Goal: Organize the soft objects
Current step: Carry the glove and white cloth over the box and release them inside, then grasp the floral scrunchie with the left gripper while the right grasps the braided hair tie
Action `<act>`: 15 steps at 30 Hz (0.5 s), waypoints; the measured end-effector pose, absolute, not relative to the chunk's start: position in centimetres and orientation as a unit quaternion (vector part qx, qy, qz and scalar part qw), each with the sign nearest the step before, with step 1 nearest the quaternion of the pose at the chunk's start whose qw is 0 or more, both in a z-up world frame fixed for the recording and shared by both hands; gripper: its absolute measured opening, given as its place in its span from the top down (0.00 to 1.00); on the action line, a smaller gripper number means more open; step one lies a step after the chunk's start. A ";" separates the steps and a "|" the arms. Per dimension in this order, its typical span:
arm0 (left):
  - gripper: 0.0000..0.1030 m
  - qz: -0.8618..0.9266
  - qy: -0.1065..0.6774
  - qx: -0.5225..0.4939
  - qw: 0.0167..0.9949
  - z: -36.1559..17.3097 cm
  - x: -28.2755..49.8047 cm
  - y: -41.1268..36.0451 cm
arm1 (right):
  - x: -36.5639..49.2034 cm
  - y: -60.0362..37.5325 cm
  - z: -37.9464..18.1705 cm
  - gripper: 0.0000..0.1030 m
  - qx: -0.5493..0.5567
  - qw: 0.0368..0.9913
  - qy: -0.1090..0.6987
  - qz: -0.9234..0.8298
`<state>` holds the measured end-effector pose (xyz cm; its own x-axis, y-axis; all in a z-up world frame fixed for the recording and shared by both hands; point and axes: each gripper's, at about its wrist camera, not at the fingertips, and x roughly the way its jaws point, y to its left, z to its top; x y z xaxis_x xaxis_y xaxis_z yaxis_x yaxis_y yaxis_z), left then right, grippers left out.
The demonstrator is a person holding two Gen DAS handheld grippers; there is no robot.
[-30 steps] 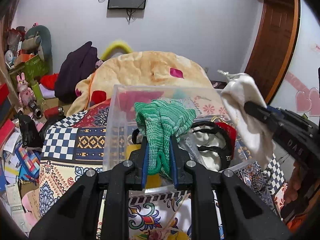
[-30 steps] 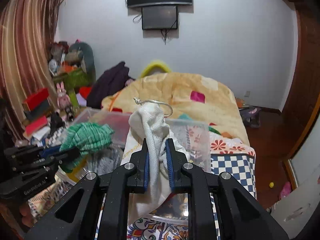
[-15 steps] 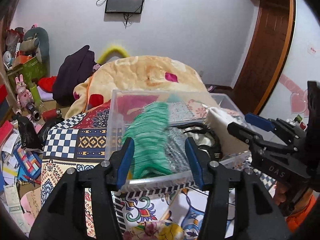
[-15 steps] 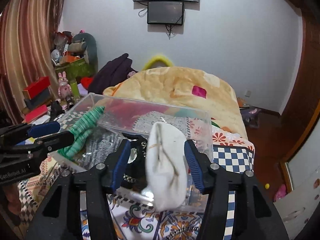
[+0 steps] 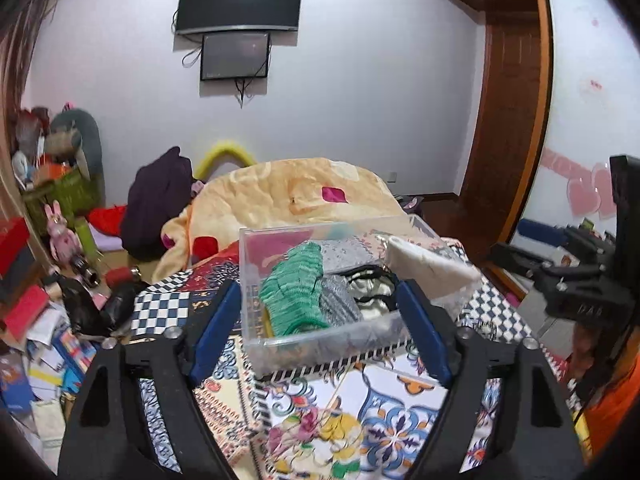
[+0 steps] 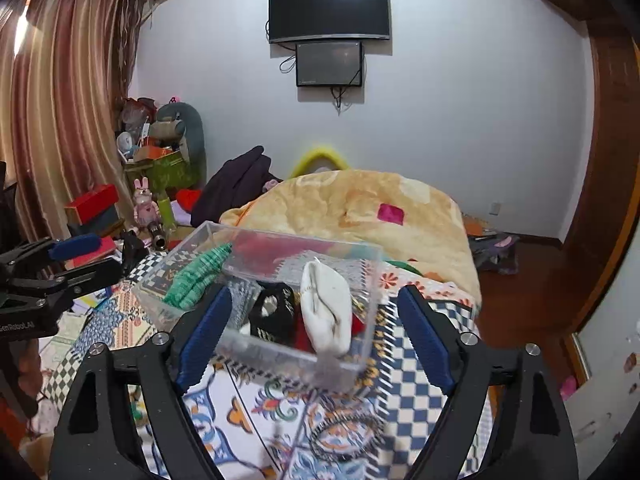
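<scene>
A clear plastic box (image 5: 256,280) (image 6: 360,356) stands on the patterned bedspread. In it lie a green knitted piece (image 5: 296,292) (image 6: 196,276) at the left, a grey knitted piece (image 5: 340,300), black and cream items (image 5: 372,284) (image 6: 276,312), and a white sock (image 5: 428,264) (image 6: 326,308) at the right side. My left gripper (image 5: 316,336) is open and empty, just in front of the box. My right gripper (image 6: 316,336) is open and empty, in front of the box's right end. Each gripper shows at the edge of the other's view.
A yellow quilt (image 5: 288,196) is heaped behind the box. A dark garment (image 5: 156,200) lies at its left. Toys, boxes and papers clutter the floor at the left (image 5: 44,280). A wooden door (image 5: 508,120) and a wardrobe are at the right.
Both grippers opened and let go: the green knitted piece and the white sock dropped into the box. Both grippers have drawn back and up from it.
</scene>
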<state>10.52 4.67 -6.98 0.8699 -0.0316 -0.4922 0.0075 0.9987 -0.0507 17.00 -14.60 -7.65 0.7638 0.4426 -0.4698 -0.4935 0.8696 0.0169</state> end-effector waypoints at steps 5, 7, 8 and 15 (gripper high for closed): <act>0.11 -0.010 0.268 -0.009 0.963 -8.3 9.2 4.2 | 16.2 -15.6 -9.5 0.17 -0.062 0.933 0.260 0.240; 0.10 -0.013 0.283 -0.024 0.959 -9.3 8.9 4.4 | 16.0 -16.0 -10.6 0.14 -0.059 0.929 0.278 0.237; 0.10 -0.012 0.292 -0.029 0.956 -10.0 8.9 4.6 | 16.0 -16.2 -11.3 0.12 -0.055 0.926 0.289 0.238; 0.10 -0.009 0.343 -0.036 0.939 -14.3 8.5 4.4 | 15.6 -16.7 -15.8 0.12 -0.079 0.906 0.347 0.228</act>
<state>8.52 4.37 -14.29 0.7649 -0.0411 -0.6429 -0.0084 0.9972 -0.0737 15.62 -16.75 -15.78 0.6552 0.3574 -0.6656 -0.4675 0.8839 0.0145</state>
